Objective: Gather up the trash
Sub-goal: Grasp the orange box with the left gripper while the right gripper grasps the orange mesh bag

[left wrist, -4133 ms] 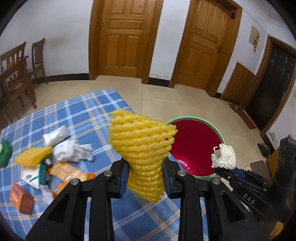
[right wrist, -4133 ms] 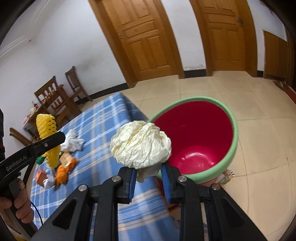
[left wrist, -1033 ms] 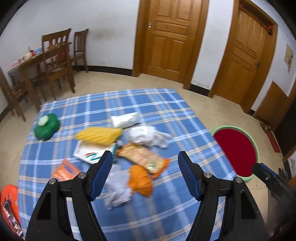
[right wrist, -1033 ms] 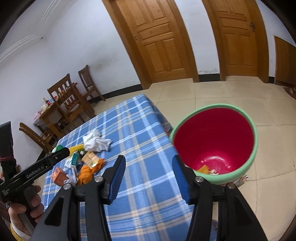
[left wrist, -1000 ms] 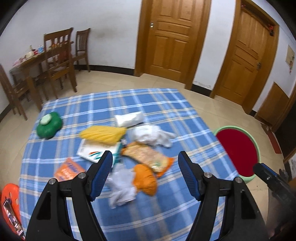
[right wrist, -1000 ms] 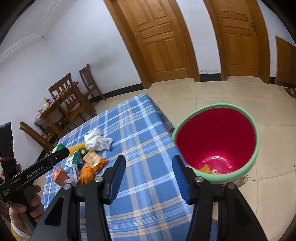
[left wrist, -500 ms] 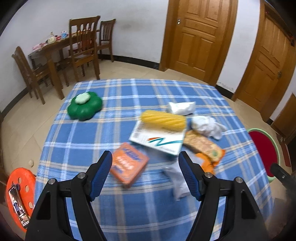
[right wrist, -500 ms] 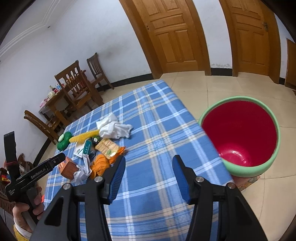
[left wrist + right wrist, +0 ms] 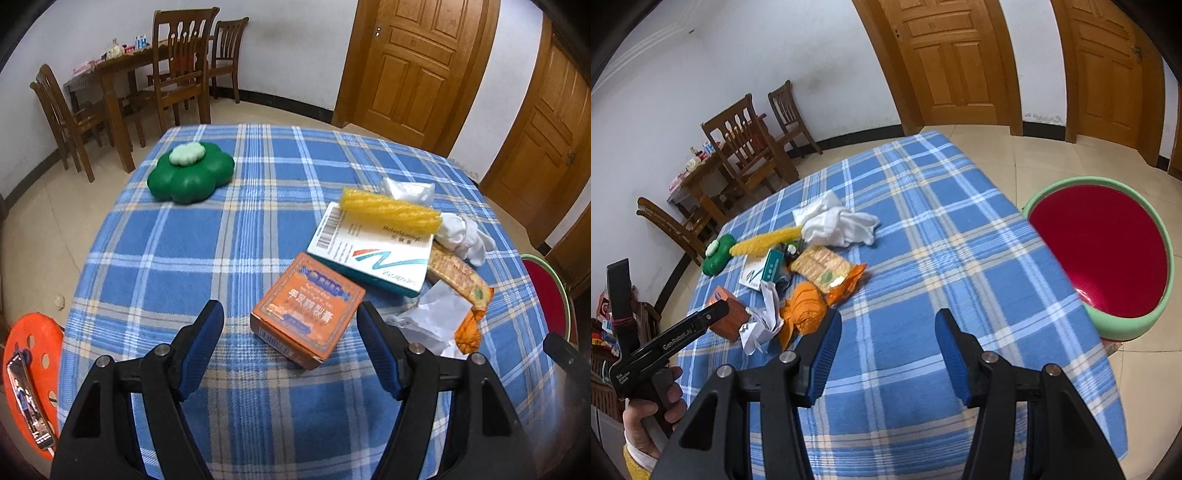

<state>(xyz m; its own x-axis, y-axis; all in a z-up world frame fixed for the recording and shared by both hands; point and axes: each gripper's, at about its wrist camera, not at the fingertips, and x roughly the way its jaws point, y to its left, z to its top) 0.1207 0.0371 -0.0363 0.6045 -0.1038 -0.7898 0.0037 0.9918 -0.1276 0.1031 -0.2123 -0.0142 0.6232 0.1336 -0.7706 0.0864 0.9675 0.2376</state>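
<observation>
the orange box (image 9: 308,321) lies on the blue plaid cloth (image 9: 184,236), in line with my left gripper (image 9: 290,339), whose tongs are spread with nothing in them. just beyond it i see a white box (image 9: 373,254) with a yellow foam net (image 9: 389,210) across its far edge, then crumpled white paper (image 9: 430,317), an orange wrapper (image 9: 461,280) and a white cloth (image 9: 461,232). my right gripper (image 9: 888,345) is spread and empty too, over bare cloth beside the pile. the red bin (image 9: 1100,254) stands past the table's edge.
</observation>
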